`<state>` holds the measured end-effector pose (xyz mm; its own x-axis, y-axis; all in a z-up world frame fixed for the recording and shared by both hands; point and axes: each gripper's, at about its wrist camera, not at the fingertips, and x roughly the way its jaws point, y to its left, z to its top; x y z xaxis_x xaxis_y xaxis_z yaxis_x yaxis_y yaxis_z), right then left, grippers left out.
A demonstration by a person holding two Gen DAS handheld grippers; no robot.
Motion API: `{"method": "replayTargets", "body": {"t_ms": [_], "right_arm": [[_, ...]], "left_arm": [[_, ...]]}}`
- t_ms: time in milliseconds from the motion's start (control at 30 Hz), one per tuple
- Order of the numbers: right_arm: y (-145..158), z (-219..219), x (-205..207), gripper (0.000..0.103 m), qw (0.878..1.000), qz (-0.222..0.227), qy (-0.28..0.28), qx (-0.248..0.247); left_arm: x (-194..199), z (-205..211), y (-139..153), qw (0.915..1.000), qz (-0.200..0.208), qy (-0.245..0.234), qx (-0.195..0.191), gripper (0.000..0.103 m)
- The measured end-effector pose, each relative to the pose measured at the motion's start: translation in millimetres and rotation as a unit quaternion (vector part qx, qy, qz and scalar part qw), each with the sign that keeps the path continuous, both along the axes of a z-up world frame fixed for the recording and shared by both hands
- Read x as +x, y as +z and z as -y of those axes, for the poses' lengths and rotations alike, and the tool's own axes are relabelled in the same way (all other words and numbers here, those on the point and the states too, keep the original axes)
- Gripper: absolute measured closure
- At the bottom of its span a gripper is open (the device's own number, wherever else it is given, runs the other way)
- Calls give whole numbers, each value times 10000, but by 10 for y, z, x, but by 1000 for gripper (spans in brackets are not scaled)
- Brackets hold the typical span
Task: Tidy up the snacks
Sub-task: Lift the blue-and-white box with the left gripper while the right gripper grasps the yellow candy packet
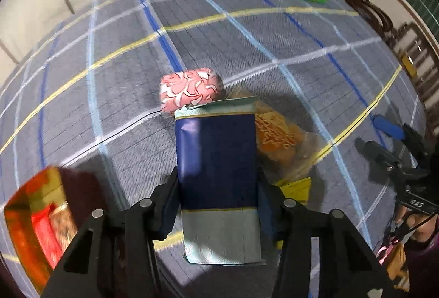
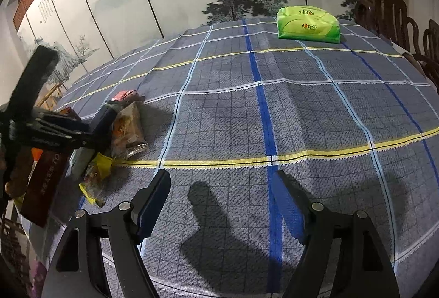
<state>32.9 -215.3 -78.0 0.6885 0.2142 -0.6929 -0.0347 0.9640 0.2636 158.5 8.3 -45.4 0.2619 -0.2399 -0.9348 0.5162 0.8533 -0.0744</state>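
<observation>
The snacks lay clustered on a grey plaid tablecloth (image 2: 315,111). A navy and pale-blue packet (image 1: 218,158) stood between the fingers of the left gripper (image 1: 218,182), whose pads pressed its two sides. Behind it sat a pink patterned packet (image 1: 190,88), and touching its right side a clear bag of orange snacks (image 1: 279,139). A dark red box (image 1: 38,218) lay to the left. The right gripper (image 2: 219,202) hovered with its jaws apart and nothing between them. A green tissue pack (image 2: 307,23) sat at the far edge.
</observation>
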Motion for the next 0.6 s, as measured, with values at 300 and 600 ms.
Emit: {"method": "replayTargets", "body": {"t_ms": [300,600], "right_arm": [[85,-151,-83,26,9991,-8,218,350],[151,-1068,-117,35,9919,-273,928,826]], "left_arm": [[-614,-448,662,9892,219,855,-1172,58],[-977,-898,884,9829,496,1350,-1151,58]]}}
